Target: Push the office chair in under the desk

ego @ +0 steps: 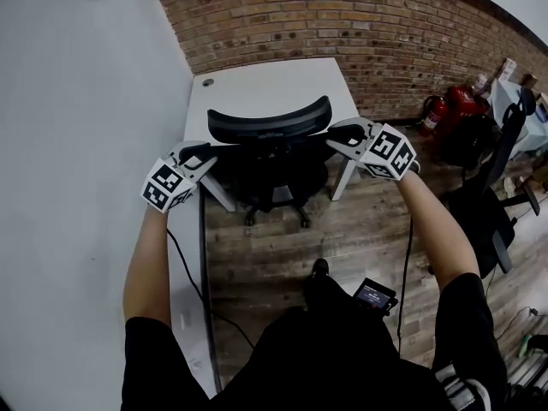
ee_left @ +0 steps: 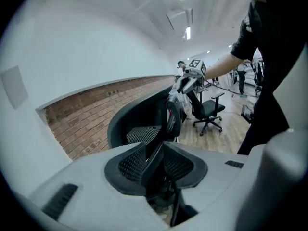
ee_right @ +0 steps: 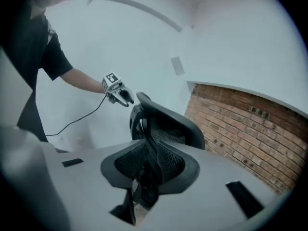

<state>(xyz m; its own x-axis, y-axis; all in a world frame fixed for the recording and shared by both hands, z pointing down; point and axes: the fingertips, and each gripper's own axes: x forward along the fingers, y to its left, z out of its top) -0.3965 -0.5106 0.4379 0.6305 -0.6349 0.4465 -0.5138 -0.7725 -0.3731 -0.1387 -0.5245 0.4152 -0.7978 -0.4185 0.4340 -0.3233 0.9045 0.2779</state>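
Both grippers are level with the chair's top. The left gripper (ego: 208, 150) is at the left end of the backrest and the right gripper (ego: 336, 139) at its right end. Each has its jaws only narrowly apart, with nothing clamped between the pads.

The office chair (ego: 270, 125) faces the desk (ego: 257, 84), between the desk legs. Its seat appears at least partly under the top, and its castors show on the near side of the legs. Judgement: mostly in, a final shove possibly left.

Count: two grippers, one desk, one chair at it, one further chair (ego: 484, 212) far right, and a brick wall (ego: 342, 15) beyond.
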